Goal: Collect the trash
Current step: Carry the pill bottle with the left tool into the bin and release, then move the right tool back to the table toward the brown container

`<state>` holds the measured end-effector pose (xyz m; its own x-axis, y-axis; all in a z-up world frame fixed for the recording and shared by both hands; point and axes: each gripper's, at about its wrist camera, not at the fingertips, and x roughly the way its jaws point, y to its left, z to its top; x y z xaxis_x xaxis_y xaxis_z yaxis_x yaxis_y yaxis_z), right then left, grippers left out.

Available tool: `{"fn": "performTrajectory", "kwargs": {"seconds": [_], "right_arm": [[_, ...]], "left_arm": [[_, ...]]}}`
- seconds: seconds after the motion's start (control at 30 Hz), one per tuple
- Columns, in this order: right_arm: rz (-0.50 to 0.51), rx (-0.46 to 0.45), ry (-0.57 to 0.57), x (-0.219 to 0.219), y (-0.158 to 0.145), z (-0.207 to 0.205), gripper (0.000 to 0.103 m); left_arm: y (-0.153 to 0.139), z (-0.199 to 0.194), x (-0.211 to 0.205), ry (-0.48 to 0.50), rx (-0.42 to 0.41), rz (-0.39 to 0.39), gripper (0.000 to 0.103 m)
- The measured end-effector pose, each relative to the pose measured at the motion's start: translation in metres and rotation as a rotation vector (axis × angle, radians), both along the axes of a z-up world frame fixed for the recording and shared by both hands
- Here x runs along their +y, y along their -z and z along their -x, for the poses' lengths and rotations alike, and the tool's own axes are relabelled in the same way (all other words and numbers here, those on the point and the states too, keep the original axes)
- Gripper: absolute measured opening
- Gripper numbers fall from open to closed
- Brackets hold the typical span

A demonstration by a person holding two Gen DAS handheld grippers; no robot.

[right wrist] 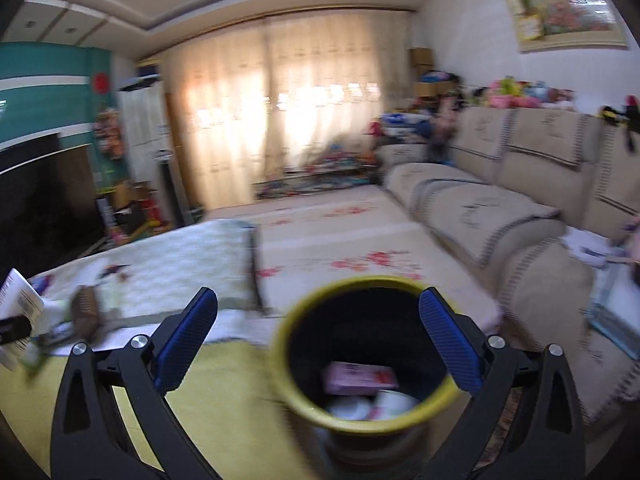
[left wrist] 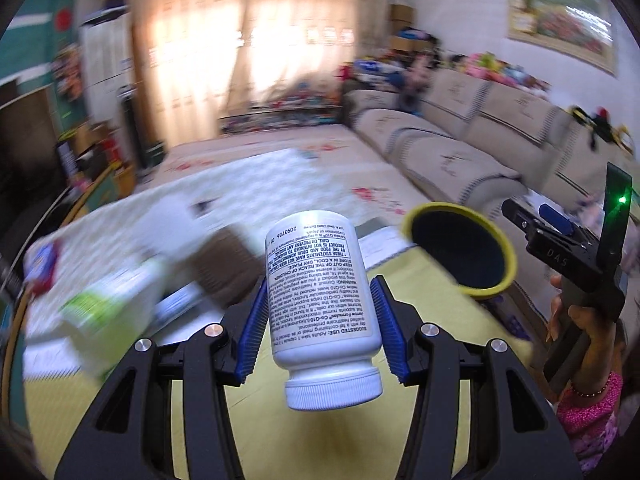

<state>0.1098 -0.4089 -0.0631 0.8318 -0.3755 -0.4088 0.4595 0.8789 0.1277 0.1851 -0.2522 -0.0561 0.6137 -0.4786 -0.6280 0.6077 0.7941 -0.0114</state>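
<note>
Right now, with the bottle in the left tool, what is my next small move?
Probably carry the left tool rightward until the white bottle hangs over the yellow-rimmed bin. The bottle is gripped cap-down, and the bin sits open to its right, already holding trash.

We see a smooth white plastic bottle [left wrist: 320, 300] with a matt paper label, ribbed blue pads [left wrist: 384, 320], and a cloth sofa [right wrist: 500, 200] at two o'clock.

A home living room, indicated by a long beige sectional sofa [right wrist: 500, 200] along the wall, full-length curtains [right wrist: 280, 112] over a bright window, a framed landscape painting [right wrist: 560, 4], a floral carpet [right wrist: 340, 232] and piled toys [right wrist: 520, 90].
</note>
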Motion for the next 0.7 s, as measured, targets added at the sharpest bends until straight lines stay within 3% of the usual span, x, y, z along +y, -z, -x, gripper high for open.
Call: {"fn": "performTrajectory", "kwargs": {"seconds": [0.3,0.57,0.63,0.7], "right_arm": [[0.004,0.047,0.224,-0.069,0.009,0.048,0.096],[0.028,0.046,0.29,-0.09,0.007,0.068,0.096],[0.023,0.047,0.294,-0.093,0.008,0.069,0.096],[0.02,0.05,0.293,-0.094,0.008,0.07,0.096]], "left_arm": [[0.024,-0.013,-0.164,0.297,0.076,-0.034,0.051],[0.057,-0.042,-0.263,0.355,0.154,-0.096,0.052],[0.064,-0.05,-0.28,0.344,0.154,-0.117,0.064],[0.064,-0.053,-0.281,0.325,0.149,-0.105,0.067]]}}
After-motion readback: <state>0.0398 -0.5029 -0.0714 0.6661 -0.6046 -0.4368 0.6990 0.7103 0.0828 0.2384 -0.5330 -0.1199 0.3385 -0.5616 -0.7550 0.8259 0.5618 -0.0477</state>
